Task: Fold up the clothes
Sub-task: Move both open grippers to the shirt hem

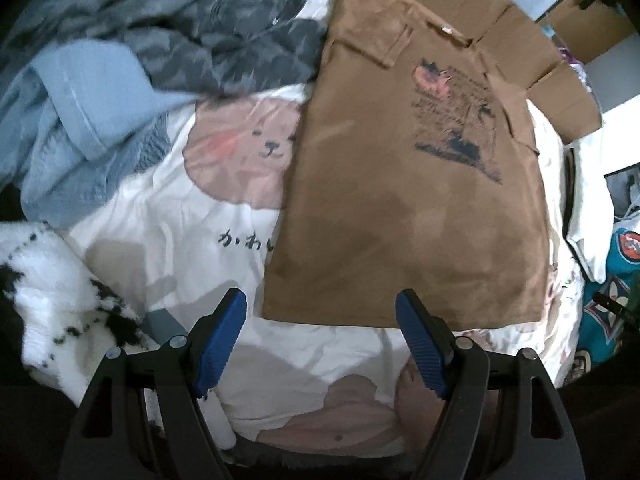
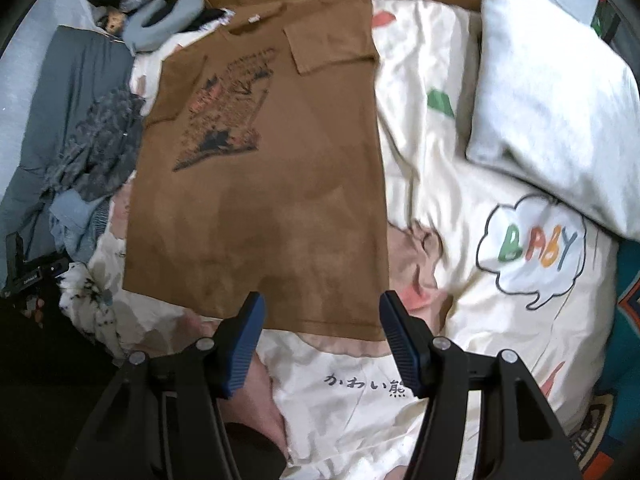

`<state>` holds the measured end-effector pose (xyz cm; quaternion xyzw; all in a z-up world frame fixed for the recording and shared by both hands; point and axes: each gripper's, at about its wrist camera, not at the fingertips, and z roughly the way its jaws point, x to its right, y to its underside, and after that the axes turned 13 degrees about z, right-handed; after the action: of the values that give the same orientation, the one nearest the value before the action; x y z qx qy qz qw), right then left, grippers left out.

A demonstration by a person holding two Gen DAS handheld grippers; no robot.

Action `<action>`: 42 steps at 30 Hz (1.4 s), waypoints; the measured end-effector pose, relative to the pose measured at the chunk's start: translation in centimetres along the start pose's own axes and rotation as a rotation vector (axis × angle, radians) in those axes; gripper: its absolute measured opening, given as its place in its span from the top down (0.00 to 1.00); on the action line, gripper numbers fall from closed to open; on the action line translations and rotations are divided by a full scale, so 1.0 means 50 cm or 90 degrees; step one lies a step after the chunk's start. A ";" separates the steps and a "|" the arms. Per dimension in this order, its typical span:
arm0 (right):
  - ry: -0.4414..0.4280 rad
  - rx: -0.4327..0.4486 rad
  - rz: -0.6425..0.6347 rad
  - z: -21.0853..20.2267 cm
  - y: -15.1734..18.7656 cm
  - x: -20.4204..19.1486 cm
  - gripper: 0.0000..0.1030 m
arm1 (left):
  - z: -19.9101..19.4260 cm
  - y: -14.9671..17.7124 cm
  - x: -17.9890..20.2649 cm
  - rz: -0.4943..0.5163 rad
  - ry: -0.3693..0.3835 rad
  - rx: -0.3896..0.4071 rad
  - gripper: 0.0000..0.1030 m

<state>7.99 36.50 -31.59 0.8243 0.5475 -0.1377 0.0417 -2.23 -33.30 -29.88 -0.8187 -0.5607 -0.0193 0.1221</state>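
Left wrist view: the left tongs (image 1: 320,312) point down at a bed, their blue pads spread wide with nothing between them. A brown t-shirt (image 1: 404,200) lies flat on a white bedsheet (image 1: 168,232) printed with a cartoon bear, both sleeves folded inward and a dark graphic on its chest. Its bottom hem sits just beyond the tips of the tongs. To the left lies a heap of grey and pale blue clothes (image 1: 132,60), and a fluffy white and black garment (image 1: 56,292) sits near the lower left corner. Flattened cardboard (image 1: 492,20) lies beyond the shirt's collar.

Right wrist view: the right tongs (image 2: 322,312) are open and empty, hovering over the hem of the brown t-shirt (image 2: 260,200), near its right corner. A white pillow (image 2: 560,100) rests on the bedsheet (image 2: 448,184) to the right, above a speech bubble print reading "BABY".
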 end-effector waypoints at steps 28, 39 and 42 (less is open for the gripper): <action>0.059 -0.047 0.030 0.168 0.033 0.070 0.64 | 0.232 0.065 -0.080 -0.055 -0.044 -0.059 0.64; 0.069 -0.068 0.045 0.229 0.022 0.094 0.72 | 0.266 0.066 -0.073 -0.045 -0.045 -0.076 0.67; 0.068 -0.080 0.064 0.251 0.018 0.113 0.75 | 0.268 0.064 -0.071 -0.041 -0.049 -0.079 0.67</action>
<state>8.57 38.43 -45.25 0.8526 0.5146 -0.0565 0.0711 -1.99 -34.67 -44.06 -0.8062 -0.5890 -0.0261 0.0487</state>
